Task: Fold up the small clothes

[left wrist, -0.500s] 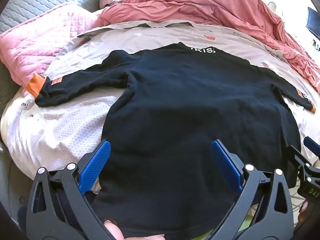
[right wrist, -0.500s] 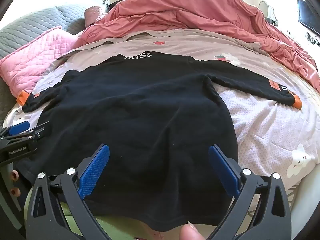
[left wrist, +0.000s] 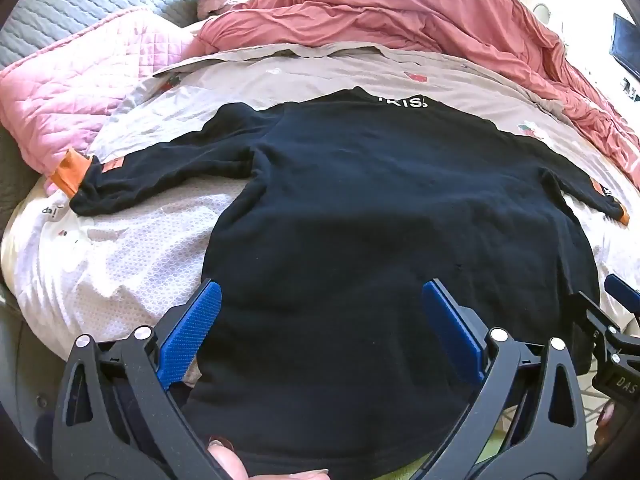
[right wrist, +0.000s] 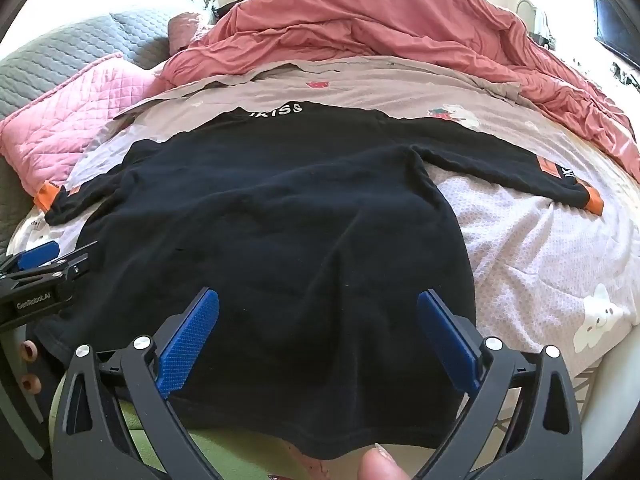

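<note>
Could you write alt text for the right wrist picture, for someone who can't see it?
A black long-sleeved top with orange cuffs lies spread flat on a bed, sleeves out to both sides. In the foreground the right gripper is open above the top's lower part, and the left gripper shows at the left edge. A rumpled pink quilt lies behind.

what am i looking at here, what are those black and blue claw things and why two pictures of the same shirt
They are hand-held tongs, one in each of a person's hands, each carrying a fisheye camera that looks out between its two blue-padded fingers. One picture comes from the left tongs, the other from the right tongs, so you see the same scene from two spots. Both are open and hold nothing. A black long-sleeved top with orange cuffs lies spread flat on a pale patterned bedsheet. Behind it are a rumpled red duvet and a pink quilted pillow.
</note>
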A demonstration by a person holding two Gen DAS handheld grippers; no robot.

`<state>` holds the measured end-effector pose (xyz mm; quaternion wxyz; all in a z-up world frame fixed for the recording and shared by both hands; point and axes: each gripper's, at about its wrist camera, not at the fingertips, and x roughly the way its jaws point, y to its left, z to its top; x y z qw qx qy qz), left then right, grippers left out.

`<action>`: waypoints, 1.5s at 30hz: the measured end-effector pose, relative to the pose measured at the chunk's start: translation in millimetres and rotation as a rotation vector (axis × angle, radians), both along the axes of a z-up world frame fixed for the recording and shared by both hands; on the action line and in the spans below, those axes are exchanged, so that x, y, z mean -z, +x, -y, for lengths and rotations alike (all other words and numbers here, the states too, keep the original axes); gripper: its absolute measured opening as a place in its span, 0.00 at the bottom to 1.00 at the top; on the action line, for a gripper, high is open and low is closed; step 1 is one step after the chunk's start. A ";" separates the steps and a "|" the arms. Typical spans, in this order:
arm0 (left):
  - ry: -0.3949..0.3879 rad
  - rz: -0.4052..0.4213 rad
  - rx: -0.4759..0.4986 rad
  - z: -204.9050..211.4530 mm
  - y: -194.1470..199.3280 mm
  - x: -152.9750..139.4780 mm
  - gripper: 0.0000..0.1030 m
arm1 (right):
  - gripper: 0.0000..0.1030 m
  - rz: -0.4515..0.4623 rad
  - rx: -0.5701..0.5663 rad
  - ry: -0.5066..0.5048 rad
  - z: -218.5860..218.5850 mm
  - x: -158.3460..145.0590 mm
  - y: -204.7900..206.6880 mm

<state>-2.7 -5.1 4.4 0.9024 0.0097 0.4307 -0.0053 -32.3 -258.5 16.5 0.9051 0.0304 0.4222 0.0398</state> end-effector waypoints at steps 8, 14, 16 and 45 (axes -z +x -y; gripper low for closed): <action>-0.002 -0.001 0.004 -2.7 0.5 0.6 0.91 | 0.96 -0.007 0.001 0.004 3.7 4.8 -0.2; -0.003 -0.006 0.009 0.0 0.7 0.3 0.92 | 0.96 -0.010 0.001 0.003 2.2 5.6 0.5; -0.003 -0.005 0.009 0.8 0.3 -0.5 0.91 | 0.96 -0.007 0.002 0.003 2.2 5.7 0.3; -0.018 0.008 -0.007 -8.9 3.8 0.4 0.91 | 0.96 -0.004 -0.016 -0.001 -8.5 7.3 6.3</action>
